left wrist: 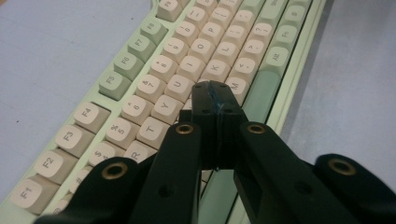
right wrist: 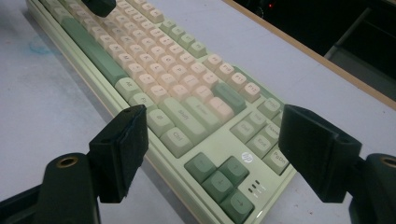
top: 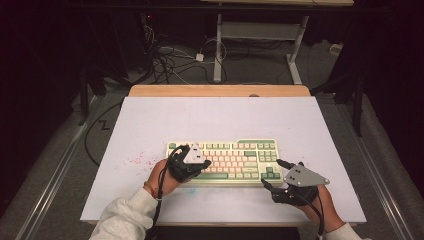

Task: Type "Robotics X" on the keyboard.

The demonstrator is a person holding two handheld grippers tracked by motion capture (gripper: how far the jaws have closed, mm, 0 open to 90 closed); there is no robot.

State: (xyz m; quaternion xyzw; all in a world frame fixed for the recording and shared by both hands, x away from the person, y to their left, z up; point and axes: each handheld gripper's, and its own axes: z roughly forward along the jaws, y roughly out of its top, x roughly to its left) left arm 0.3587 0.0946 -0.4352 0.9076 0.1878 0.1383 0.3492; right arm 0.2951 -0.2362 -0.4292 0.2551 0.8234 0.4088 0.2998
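On the white tabletop (top: pixel 150 125), the pale-green plastic keyboard (top: pixel 235 160) (stiff, probably light) looks best gripped by its edges; left gripper (left wrist: pixel 215 100) closed and empty, right gripper (right wrist: pixel 212 154) wide open.

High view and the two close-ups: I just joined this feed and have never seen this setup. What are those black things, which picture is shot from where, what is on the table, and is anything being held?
There is no robot arm here. A person holds a black two-jaw gripper in each hand. The high view looks down from above the person's side of the white table; the other two come from cameras riding on each gripper.

One thing lies on the table: a green and cream keyboard, plus faint pink specks to its left.

The left gripper has its jaws pressed together, tips over the letter keys near M, gripping nothing. The right gripper is open, jaws wide apart, facing the keyboard's arrow-key end. Nothing is held.
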